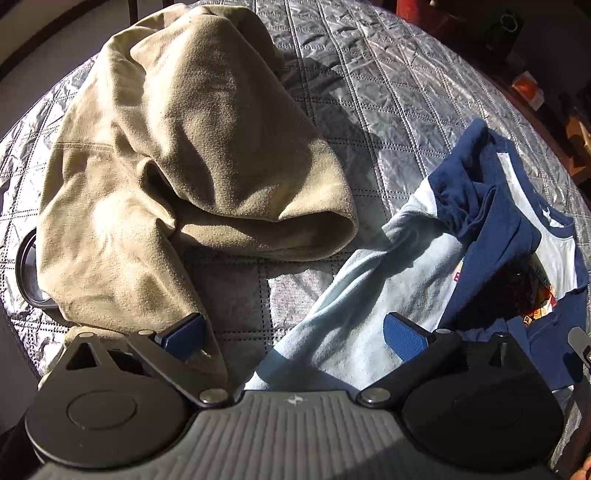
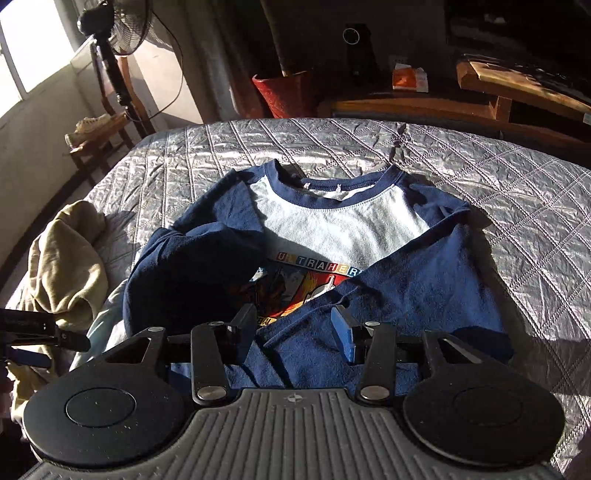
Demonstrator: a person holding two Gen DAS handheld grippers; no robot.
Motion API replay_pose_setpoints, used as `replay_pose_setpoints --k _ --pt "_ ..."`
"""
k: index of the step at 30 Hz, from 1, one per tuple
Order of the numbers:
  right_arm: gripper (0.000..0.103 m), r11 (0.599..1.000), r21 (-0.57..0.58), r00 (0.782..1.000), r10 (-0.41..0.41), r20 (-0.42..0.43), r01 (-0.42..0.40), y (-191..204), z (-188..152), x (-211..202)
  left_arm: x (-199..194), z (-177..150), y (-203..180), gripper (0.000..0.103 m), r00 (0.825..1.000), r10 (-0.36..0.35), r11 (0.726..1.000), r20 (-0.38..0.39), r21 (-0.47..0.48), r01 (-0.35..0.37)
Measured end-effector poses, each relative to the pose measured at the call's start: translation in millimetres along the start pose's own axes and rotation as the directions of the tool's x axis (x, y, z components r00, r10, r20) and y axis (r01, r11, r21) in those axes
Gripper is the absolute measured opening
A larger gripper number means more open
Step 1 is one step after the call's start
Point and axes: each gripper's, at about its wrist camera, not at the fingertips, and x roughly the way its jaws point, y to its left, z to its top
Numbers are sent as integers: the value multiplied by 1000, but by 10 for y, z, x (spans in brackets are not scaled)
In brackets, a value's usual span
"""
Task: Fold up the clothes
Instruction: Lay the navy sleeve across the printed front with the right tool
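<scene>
A navy and white raglan shirt (image 2: 343,221) with a printed chest picture lies face up on the quilted bed, both navy sleeves folded in across the front. It also shows in the left wrist view (image 1: 491,236), at the right. My right gripper (image 2: 295,328) is open, low over the shirt's lower part, with navy sleeve fabric between its fingers. My left gripper (image 1: 295,339) is open wide over the shirt's pale hem at its left side, holding nothing. A crumpled khaki fleece garment (image 1: 184,166) lies to the left, also seen in the right wrist view (image 2: 66,266).
The silver quilted bedspread (image 2: 517,206) covers the bed. A dark round object (image 1: 27,273) peeks from under the khaki garment. Beyond the bed stand a fan (image 2: 122,26), a chair with a shoe (image 2: 92,129), a red bin (image 2: 284,92) and wooden furniture (image 2: 517,88).
</scene>
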Motion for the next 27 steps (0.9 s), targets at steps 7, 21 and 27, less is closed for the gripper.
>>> replay_pose_setpoints --k 7,21,27 --pt "61 960 -270 993 -100 -61 80 455 -823 -352 -15 -23 -49 102 1000 -5 1000 2 18 5" --pt "44 984 -134 992 -121 -19 118 151 -806 -106 39 -66 -148 102 1000 6 998 -6 67 -6" --pt "9 986 -125 994 -109 28 112 174 -812 -241 55 -74 -174 102 1000 8 997 -11 80 -7"
